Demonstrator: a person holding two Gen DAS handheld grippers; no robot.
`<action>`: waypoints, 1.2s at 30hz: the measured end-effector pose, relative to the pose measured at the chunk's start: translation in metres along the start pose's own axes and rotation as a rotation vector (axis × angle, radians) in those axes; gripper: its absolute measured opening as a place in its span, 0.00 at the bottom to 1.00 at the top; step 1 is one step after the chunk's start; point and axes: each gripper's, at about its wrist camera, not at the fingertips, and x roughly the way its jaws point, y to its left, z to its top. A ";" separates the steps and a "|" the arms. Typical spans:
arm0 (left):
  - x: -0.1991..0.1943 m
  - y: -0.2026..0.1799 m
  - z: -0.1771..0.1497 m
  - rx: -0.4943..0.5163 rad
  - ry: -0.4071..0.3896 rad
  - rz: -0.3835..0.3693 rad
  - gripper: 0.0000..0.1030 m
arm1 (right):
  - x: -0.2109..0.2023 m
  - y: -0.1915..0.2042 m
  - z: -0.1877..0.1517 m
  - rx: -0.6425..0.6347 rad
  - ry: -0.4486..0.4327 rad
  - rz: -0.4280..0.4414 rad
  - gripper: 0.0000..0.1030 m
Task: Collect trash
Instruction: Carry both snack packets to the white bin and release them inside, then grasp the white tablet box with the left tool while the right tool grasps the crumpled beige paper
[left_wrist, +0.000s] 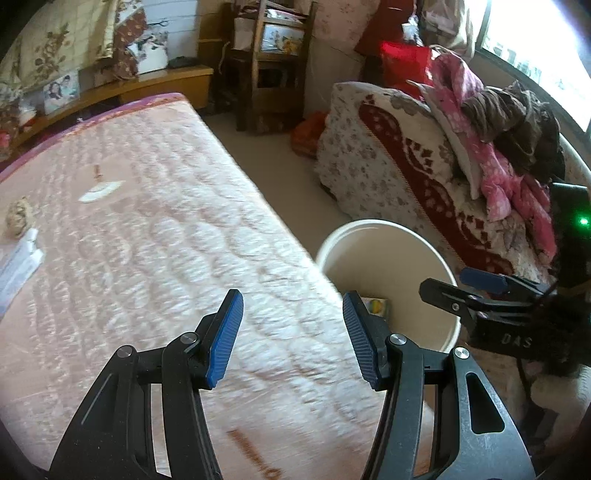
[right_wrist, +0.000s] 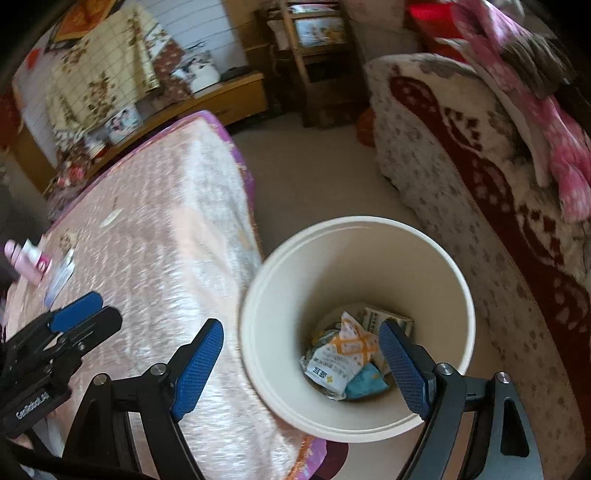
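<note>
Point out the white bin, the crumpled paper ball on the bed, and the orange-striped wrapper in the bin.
white bin (right_wrist: 436, 251): right wrist view, inner back wall.
crumpled paper ball (left_wrist: 18, 218): left wrist view, its middle.
orange-striped wrapper (right_wrist: 351, 345): right wrist view, its printed face.

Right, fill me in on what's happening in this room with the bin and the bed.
A person is clearing trash off the bed with a gripper in each hand. Both the left gripper and the right gripper are open and hold nothing. The right one hangs over the white bin, which stands on the floor beside the bed with wrappers and a small box in it. A few scraps lie at the far end of the bed, among them a white scrap.
</note>
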 end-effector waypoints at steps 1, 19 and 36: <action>-0.002 0.005 -0.001 -0.005 -0.002 0.008 0.53 | -0.001 0.008 0.000 -0.019 -0.004 0.003 0.82; -0.061 0.190 -0.027 -0.197 -0.030 0.193 0.53 | 0.016 0.144 0.003 -0.210 0.006 0.160 0.82; -0.041 0.356 -0.011 -0.428 0.072 0.344 0.54 | 0.060 0.235 0.010 -0.321 0.072 0.243 0.82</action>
